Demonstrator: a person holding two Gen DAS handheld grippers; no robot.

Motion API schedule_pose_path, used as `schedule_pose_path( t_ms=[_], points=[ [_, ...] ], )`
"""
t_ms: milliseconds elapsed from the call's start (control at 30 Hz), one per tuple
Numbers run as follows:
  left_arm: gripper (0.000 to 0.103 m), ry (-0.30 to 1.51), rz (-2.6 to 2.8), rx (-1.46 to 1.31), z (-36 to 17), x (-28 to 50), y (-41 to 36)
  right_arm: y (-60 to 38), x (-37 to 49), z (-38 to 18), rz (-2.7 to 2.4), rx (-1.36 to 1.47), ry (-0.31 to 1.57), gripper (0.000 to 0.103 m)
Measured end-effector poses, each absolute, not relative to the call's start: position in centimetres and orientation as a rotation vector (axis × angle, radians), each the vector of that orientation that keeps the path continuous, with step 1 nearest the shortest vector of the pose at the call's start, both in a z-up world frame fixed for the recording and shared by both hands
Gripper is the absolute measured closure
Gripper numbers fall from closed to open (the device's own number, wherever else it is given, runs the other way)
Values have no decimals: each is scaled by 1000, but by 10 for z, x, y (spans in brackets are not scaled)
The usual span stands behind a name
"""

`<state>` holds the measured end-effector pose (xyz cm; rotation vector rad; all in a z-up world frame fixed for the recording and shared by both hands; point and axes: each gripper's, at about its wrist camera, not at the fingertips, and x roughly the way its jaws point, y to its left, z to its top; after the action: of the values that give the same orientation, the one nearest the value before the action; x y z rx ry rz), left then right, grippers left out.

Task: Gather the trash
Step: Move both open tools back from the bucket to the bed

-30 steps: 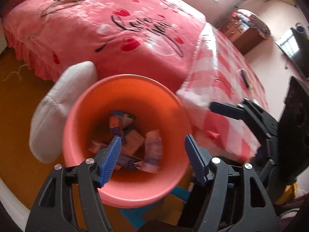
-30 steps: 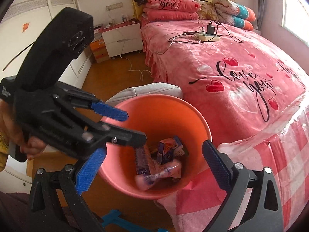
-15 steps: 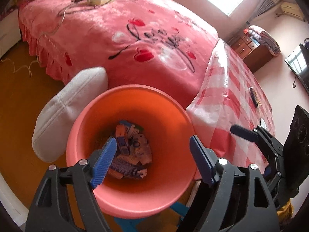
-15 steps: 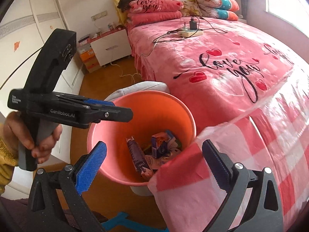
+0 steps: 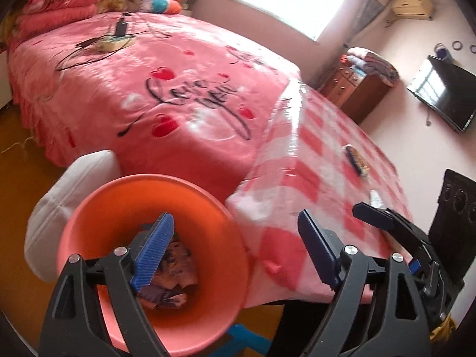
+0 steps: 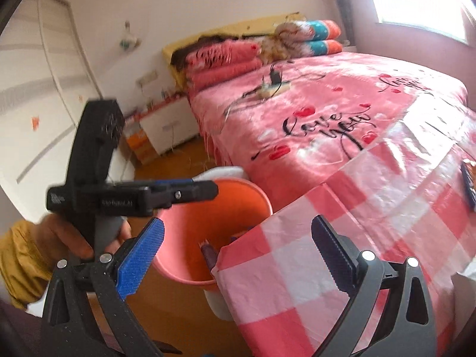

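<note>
Both tools are held with jaws spread wide and nothing between them: the left gripper [image 5: 235,253] is poised above the orange bin [image 5: 226,270], and the right gripper [image 6: 238,255] is raised over the near corner of the checked tablecloth [image 6: 342,238]. Crumpled wrappers [image 5: 175,279] are seen lying at the bottom of the bin, which is stood just beside the table's edge, so part of the collecting is judged done. One dark wrapper [image 5: 355,159] is left farther out on the cloth, and a small pale scrap [image 5: 375,197] nearer the right gripper; these are judged the remaining work. A white cushion [image 5: 68,190] is pressed against the bin. Beyond, a pink bed [image 6: 327,119] with a power strip [image 6: 272,89] is seen, then stacked pillows [image 6: 309,37], a window and a wall television [image 5: 443,95].
</note>
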<state>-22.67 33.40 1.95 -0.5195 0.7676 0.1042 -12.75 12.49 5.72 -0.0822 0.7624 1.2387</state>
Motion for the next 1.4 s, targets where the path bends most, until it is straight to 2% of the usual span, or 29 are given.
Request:
schedule_pose_path(
  t_ms=[367, 667, 1400],
  points=[
    [17, 874, 121, -443, 30, -198, 286, 53, -105, 72, 1153, 82, 675, 5],
    [17, 888, 92, -394, 36, -186, 251, 9, -96, 82, 1083, 165, 635, 5],
    [17, 962, 84, -212, 34, -165, 178, -80, -48, 72, 864, 328, 730, 5]
  ],
)
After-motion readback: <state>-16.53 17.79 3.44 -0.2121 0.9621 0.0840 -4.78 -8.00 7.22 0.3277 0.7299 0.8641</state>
